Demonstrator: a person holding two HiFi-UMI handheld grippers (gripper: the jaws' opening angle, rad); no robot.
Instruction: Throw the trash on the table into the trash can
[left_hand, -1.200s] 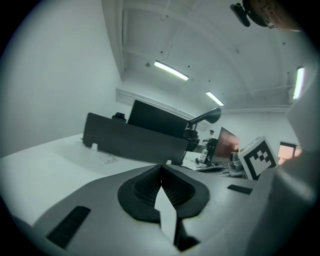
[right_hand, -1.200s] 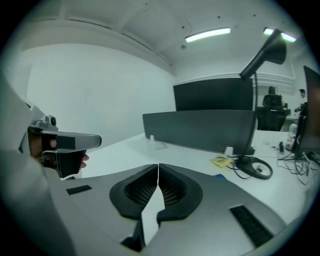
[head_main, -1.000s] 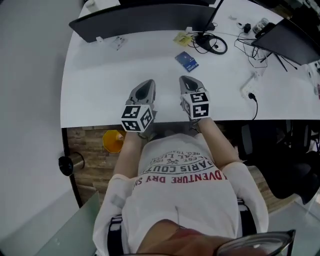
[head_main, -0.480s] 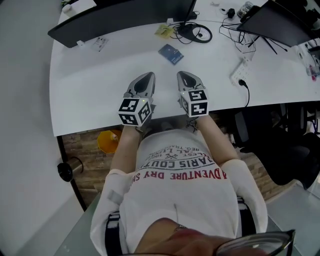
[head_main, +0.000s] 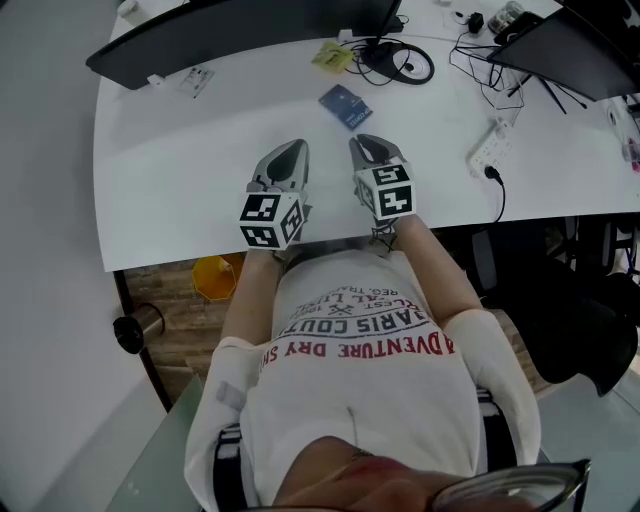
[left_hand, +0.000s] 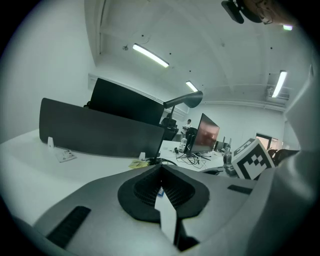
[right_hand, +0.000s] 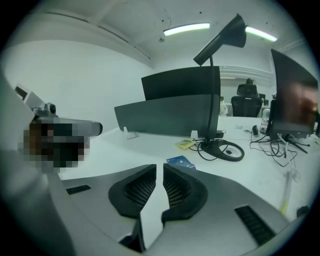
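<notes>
A blue packet (head_main: 345, 105) lies flat on the white table (head_main: 180, 180), just beyond my two grippers; the right gripper view shows the blue packet (right_hand: 180, 162) close past the jaws. A yellow crumpled paper (head_main: 331, 57) sits farther back by the monitor stand, and a small pale wrapper (head_main: 196, 80) lies at the back left. The orange trash can (head_main: 216, 278) stands on the floor under the table's near edge. My left gripper (head_main: 294, 148) and right gripper (head_main: 364, 142) hover side by side over the table, both shut and holding nothing.
Dark monitors (head_main: 230, 35) line the back of the table. A coiled black cable (head_main: 400, 65) lies at the lamp base, and a white power strip (head_main: 488, 153) with cords at the right. A metal cylinder (head_main: 135, 325) stands on the floor, left of the can.
Both grippers have moved forward over the table, closer to the blue packet. Their jaws have stayed shut.
</notes>
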